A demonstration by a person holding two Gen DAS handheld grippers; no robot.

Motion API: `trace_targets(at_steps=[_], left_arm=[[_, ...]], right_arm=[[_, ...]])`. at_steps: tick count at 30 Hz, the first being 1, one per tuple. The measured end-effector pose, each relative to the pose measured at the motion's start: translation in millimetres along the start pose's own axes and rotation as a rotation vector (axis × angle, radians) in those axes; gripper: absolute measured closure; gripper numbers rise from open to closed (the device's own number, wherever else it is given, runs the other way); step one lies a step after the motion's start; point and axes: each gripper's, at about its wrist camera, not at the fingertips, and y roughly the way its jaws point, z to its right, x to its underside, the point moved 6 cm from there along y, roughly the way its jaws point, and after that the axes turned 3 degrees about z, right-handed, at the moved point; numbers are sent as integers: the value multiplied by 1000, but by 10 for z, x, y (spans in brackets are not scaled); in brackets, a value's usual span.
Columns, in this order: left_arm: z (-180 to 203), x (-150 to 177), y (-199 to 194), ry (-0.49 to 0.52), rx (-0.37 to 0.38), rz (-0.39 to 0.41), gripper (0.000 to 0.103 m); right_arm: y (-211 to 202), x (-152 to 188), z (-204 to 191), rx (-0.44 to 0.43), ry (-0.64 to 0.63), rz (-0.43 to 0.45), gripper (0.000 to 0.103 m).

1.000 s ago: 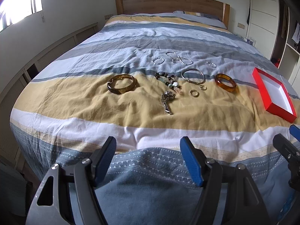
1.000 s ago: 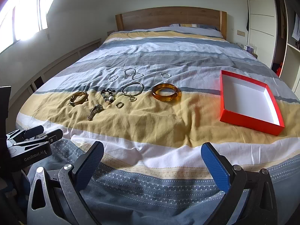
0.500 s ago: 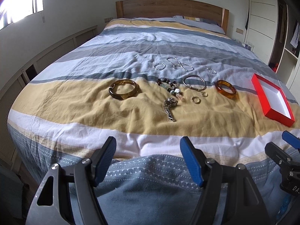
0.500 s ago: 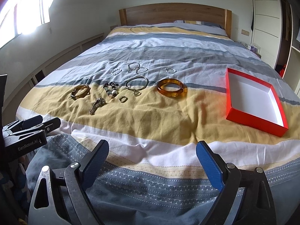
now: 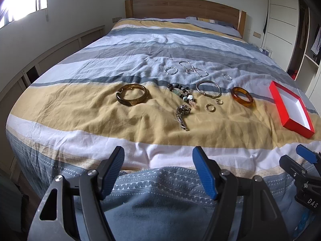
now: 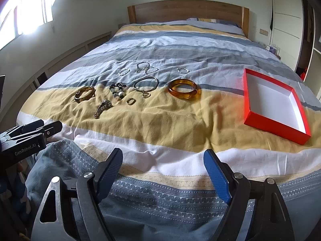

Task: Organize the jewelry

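Observation:
Jewelry lies spread on the striped bedspread: a dark amber bangle [image 5: 131,97] [image 6: 84,94], a bead bracelet [image 5: 181,93] [image 6: 117,90], a metal chain watch [image 5: 182,115] [image 6: 102,108], a thin silver bangle [image 5: 208,88] [image 6: 146,84], an orange amber bangle [image 5: 242,99] [image 6: 184,89], small rings [image 5: 210,107] [image 6: 130,101] and thin silver hoops [image 5: 193,70] [image 6: 145,68]. An empty red box [image 5: 291,109] [image 6: 273,103] with a white inside lies to the right. My left gripper [image 5: 158,172] and right gripper [image 6: 163,174] are open and empty, above the foot of the bed, well short of the jewelry.
The wooden headboard [image 6: 187,11] and pillows are at the far end. White panelling [image 5: 50,54] runs along the left wall under a bright window. White wardrobes [image 6: 286,14] and shelves stand at the right. The bed's foot edge is just below both grippers.
Both grippers have pulled back and tilted up a little, so the bed and jewelry sit lower and farther in view. Both stay open. Nothing on the bed has moved.

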Motion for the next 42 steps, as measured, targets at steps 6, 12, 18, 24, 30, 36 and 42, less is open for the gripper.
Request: trace_targets(at_steps=[6, 12, 18, 24, 30, 36, 42], left_arm=[[-11, -10, 68, -12, 17, -9, 35], [-8, -24, 107, -10, 26, -14, 35], [-8, -45, 167, -11, 23, -23, 35], [-35, -104, 250, -11, 31, -31, 36], [-38, -188, 357, -21, 54, -37, 36], [-20, -260, 470, -19, 61, -45, 36], [2, -287, 543, -12, 60, -54, 37]], right_arm=[[62, 2, -17, -17, -1, -12, 31], [128, 1, -11, -34, 4, -23, 38], [199, -5, -11, -53, 5, -35, 44], [265, -22, -4, -67, 8, -42, 46], [328, -101, -1, -81, 2, -38, 49], [411, -170, 9, -95, 3, -36, 49], [486, -179, 25, -105, 7, -46, 49]])
